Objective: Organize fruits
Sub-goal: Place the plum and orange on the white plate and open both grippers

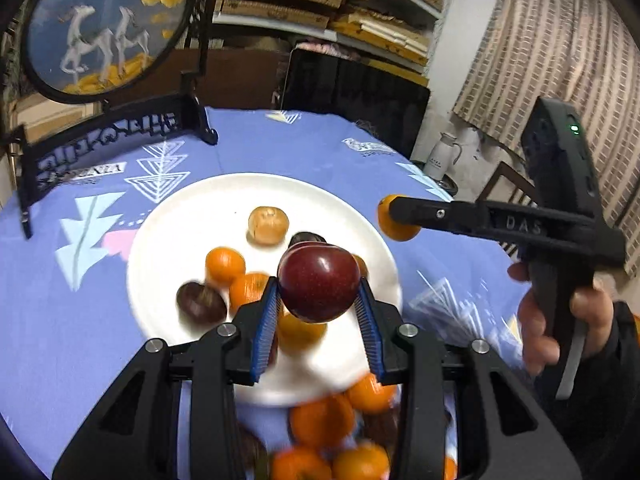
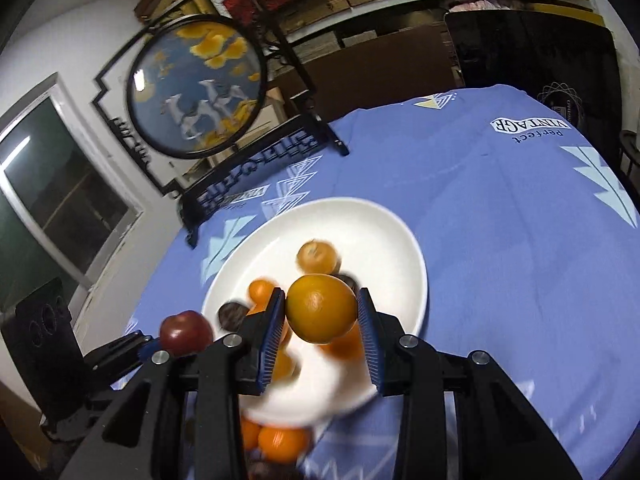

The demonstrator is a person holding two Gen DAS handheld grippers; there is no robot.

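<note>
The left tool clamps a dark red round plum between its blue ribbed pads, above the near rim of a round white plate. The right tool grips a small orange citrus fruit over the same plate. On the plate lie several orange citrus fruits, a pale tan one and dark plums, some hidden behind the tools. Blurred loose fruit sits just short of the plate on the blue patterned cloth covering the surface. Farther back stands a round painted screen in a black frame.
</note>
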